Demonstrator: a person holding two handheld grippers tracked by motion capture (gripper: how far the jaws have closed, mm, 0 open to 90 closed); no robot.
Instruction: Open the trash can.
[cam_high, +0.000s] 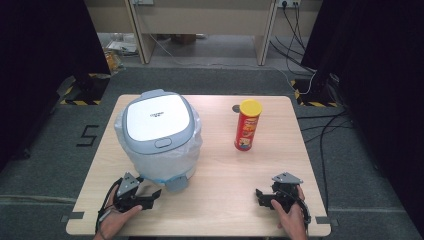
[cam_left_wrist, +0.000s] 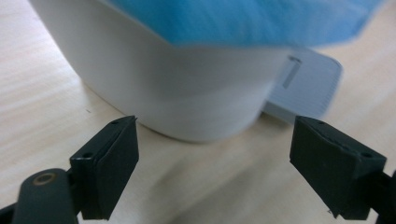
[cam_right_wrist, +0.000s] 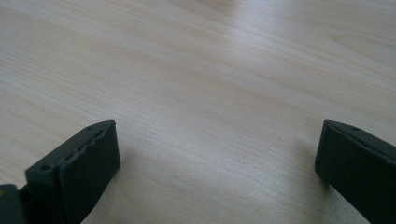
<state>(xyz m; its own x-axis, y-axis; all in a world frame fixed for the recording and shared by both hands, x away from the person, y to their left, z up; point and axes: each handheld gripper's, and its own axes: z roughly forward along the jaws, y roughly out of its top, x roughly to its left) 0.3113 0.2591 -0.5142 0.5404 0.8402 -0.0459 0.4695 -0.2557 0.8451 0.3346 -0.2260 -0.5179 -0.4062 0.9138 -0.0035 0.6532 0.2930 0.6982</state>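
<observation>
Resting on the bench (cam_high: 215, 170), left hand-held gripper (cam_high: 150, 196) wide, empty; pedal bin (cam_high: 157, 135) just ahead of its jaws, foot pedal (cam_left_wrist: 303, 86) nearest. Right hand-held gripper (cam_high: 264, 196) wide, empty; upright crisp can (cam_high: 247, 125) well ahead, beyond it.

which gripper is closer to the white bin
Left. The left gripper sits just before the white bin, jaws open toward its base; the right gripper rests far across the table.

Red crisp can (cam_high: 246, 126) with yellow lid, upright on the wooden table (cam_high: 215, 200).
</observation>
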